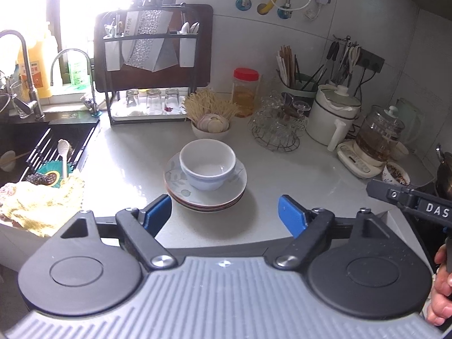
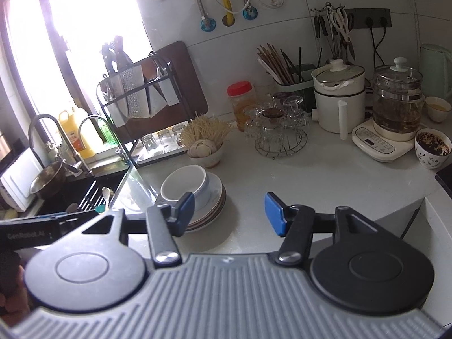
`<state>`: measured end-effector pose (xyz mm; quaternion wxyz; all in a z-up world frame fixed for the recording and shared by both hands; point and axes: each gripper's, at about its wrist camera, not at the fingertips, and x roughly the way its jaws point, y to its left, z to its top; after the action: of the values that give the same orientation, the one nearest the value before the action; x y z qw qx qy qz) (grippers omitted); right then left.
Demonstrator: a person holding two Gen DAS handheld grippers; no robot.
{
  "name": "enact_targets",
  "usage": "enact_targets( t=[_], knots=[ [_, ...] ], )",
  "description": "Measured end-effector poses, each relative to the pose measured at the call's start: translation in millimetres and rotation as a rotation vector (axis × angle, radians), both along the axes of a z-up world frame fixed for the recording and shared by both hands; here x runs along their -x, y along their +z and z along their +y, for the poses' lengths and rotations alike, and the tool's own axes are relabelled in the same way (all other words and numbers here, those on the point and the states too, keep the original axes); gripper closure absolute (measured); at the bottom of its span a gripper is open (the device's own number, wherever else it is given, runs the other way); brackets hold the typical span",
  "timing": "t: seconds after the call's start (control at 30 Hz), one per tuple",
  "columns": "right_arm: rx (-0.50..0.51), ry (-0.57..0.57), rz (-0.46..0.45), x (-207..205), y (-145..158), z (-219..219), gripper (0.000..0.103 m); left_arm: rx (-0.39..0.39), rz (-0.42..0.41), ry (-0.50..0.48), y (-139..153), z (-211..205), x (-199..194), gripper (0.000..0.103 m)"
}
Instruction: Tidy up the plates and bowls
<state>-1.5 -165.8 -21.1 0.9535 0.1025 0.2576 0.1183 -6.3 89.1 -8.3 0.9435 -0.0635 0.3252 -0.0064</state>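
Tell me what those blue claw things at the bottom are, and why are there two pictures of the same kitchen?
They are grabbers, like big tongs, and a person holds one in each hand. Each grabber carries a small camera that looks out along its two blue fingers, so you get two pictures of one kitchen counter. One picture comes from the left grabber, the other from the right grabber. Both grabbers are open and hold nothing. In front of them a white bowl sits on a stack of plates. Behind it you can see a small bowl of dry noodles, a jar with a red lid, a white pot and a glass kettle. The sink is off to the left side.
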Motion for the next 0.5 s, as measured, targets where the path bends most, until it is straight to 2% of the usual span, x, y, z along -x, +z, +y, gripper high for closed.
enact_targets(
  t=[0.5],
  knots=[
    [0.032,0.075,0.017,3.2,-4.7,8.3,0.045,-0.012,0.018,0.061,-7.3,3.7,17.8,0.013]
  ],
)
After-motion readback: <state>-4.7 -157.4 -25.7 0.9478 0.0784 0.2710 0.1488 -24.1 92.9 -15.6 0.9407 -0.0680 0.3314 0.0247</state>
